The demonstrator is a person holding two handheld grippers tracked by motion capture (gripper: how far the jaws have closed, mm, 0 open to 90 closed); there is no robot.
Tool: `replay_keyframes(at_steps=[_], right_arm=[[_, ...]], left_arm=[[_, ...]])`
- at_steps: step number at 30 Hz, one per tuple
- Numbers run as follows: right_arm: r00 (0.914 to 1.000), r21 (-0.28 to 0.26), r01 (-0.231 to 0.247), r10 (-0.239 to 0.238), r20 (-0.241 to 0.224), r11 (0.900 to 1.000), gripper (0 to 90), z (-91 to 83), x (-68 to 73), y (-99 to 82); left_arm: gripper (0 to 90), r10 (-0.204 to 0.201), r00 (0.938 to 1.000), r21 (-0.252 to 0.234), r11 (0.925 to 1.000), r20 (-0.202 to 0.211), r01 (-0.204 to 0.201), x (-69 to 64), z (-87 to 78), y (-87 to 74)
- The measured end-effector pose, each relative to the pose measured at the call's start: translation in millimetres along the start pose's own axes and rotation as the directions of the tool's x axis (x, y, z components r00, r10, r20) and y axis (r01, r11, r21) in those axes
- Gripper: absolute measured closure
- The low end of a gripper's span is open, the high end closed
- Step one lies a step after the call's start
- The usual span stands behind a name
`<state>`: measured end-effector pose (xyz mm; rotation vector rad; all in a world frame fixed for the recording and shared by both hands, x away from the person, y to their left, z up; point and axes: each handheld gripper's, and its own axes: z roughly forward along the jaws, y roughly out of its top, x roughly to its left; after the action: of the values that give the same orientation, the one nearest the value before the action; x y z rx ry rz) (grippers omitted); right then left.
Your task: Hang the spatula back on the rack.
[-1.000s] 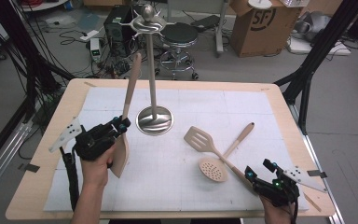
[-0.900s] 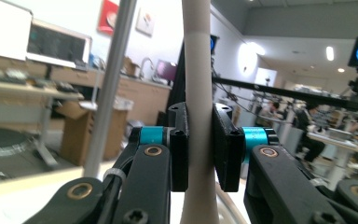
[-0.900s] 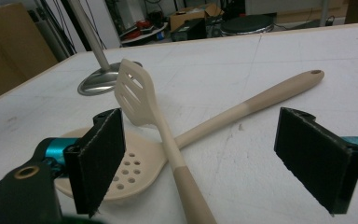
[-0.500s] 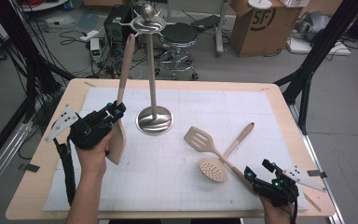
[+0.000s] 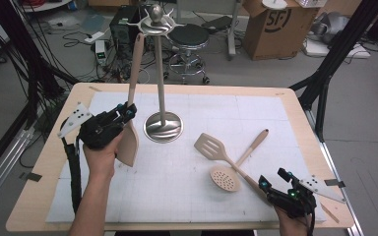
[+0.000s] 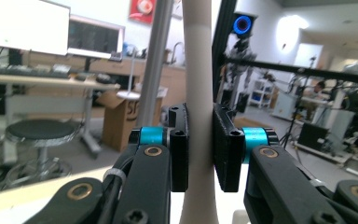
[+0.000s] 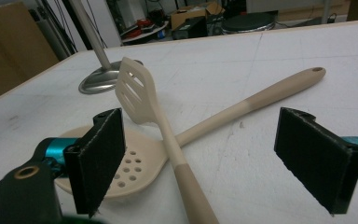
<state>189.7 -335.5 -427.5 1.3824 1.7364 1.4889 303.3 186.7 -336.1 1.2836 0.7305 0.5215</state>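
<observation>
My left gripper (image 5: 125, 114) is shut on the neck of a beige solid turner (image 5: 128, 143), held off the table with its blade down. Its handle (image 5: 136, 64) points up beside the metal hook stand (image 5: 162, 125), with the tip close under the stand's top hooks (image 5: 155, 22). In the left gripper view the pads (image 6: 179, 149) press both sides of the handle (image 6: 198, 46). My right gripper (image 5: 272, 178) rests open at the front right. A slotted turner (image 7: 135, 88) and a perforated skimmer (image 7: 126, 172) lie crossed before its jaws (image 7: 207, 140), untouched.
A white gridded mat (image 5: 197, 206) covers the wooden table (image 5: 34, 196). The stand's round base (image 7: 100, 84) sits at the mat's middle left. Beyond the far edge are a stool (image 5: 189, 37), a cardboard box (image 5: 270, 24) and cables on the floor.
My left hand has lifted the solid turner, bringing its handle more upright and closer to the stand's top. The right gripper and the two utensils on the mat have stayed put.
</observation>
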Motion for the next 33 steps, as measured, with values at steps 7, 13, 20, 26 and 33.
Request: replay_keyframes(at_steps=[7, 13, 20, 26, 33], right_arm=[[1.0000, -0.004, -0.001, 0.001, 0.002, 1.0000, 15.4, -0.6, -0.4, -0.1], [1.0000, -0.004, -0.002, 0.002, 0.002, 1.0000, 15.4, -0.9, -0.2, -0.2], [1.0000, -0.008, 0.001, -0.001, 0.000, 1.0000, 15.4, -0.6, 0.3, 0.5], [1.0000, -0.007, 0.000, 0.000, -0.005, 1.0000, 15.4, 1.8, -2.1, 1.1], [0.9999, -0.010, -0.010, 0.010, -0.005, 0.9999, 15.4, 3.0, -2.9, 1.8]], left_arm=[[74.3, -0.036, 0.9993, -0.005, 0.9993, 0.008, 0.036, 2.3, 1.6, -2.3], [52.5, -0.043, 0.9991, -0.105, 0.9935, -0.005, 0.042, 2.9, -7.7, 3.0], [47.2, -0.091, 0.9933, -0.216, 0.9708, 0.071, 0.105, -0.2, -6.8, 7.6], [45.6, -0.074, 0.9950, -0.241, 0.9665, 0.068, 0.088, -5.6, 2.2, 19.4], [46.6, -0.055, 0.9953, -0.247, 0.9662, 0.080, 0.073, -13.0, 15.7, 30.9]])
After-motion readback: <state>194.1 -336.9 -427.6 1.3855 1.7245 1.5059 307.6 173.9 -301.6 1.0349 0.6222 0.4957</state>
